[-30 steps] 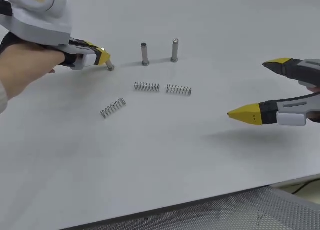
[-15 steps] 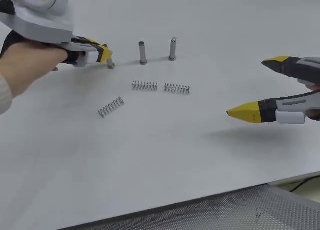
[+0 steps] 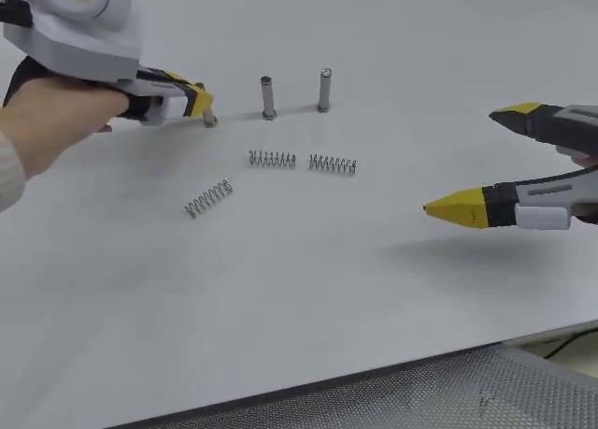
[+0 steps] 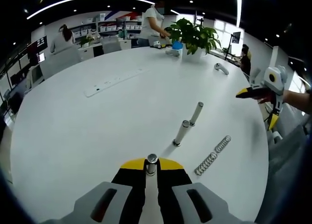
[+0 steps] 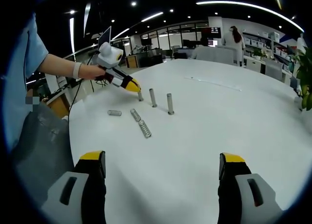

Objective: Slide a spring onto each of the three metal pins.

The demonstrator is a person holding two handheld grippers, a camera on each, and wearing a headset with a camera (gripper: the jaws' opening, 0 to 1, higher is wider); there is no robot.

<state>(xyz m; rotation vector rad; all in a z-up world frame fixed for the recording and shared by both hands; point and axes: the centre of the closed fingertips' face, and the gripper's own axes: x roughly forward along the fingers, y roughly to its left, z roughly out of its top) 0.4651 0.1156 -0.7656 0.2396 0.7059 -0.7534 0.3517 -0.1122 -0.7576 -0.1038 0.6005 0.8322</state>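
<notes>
White round tabletop (image 3: pixel 308 289) is carrying everything, and no spring is sitting on a pin yet, so the first fitting seems to be only beginning; the left yellow-tipped gripper (image 3: pixel 198 102) is clenching its jaws on the leftmost short steel pin (image 4: pixel 152 163), apparently steadying it upright on the table; the right yellow-tipped gripper (image 3: pixel 462 164) is hovering well apart to the right, jaws spread wide and gripping nothing; the middle grey metal pin (image 3: pixel 268 99) and the right grey metal pin (image 3: pixel 324 91) are standing upright and bare; the left coiled wire spring (image 3: pixel 208 199), the middle coiled wire spring (image 3: pixel 272 159) and the right coiled wire spring (image 3: pixel 333 164) are lying on their sides just in front of the pins; next, the right gripper is likely needing to move in, nip one spring near its end and line its bore up over the held pin's head.
</notes>
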